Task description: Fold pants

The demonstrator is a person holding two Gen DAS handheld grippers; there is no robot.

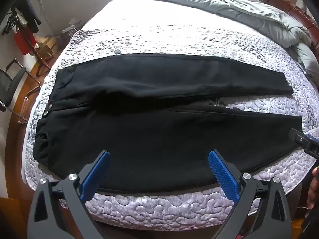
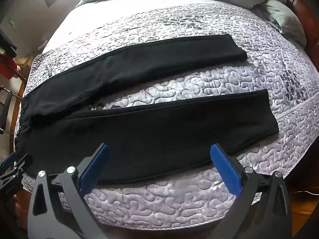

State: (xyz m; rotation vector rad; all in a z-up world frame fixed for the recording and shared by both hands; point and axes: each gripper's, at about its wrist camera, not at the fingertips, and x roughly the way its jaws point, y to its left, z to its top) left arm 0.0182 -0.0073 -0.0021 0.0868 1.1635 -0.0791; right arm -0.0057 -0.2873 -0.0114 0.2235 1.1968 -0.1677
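Black pants (image 1: pixel 151 131) lie flat across the quilted bed, waistband at the left, both legs stretched to the right with a gap between them. My left gripper (image 1: pixel 158 155) is open, hovering over the near leg's thigh by the bed's near edge. My right gripper (image 2: pixel 159 149) is open, hovering over the near leg (image 2: pixel 169 127) further toward the cuff. The far leg (image 2: pixel 139 61) lies apart behind it. The right gripper's tip shows in the left wrist view (image 1: pixel 303 139), and the left gripper shows at the left edge of the right wrist view (image 2: pixel 12 167).
A grey duvet (image 1: pixel 249 10) is bunched at the far right by the wooden headboard (image 1: pixel 295 10). A grey chair (image 1: pixel 12 85) and a red item (image 1: pixel 24 41) stand on the floor to the left. The quilted bedspread (image 2: pixel 159 205) wraps the near edge.
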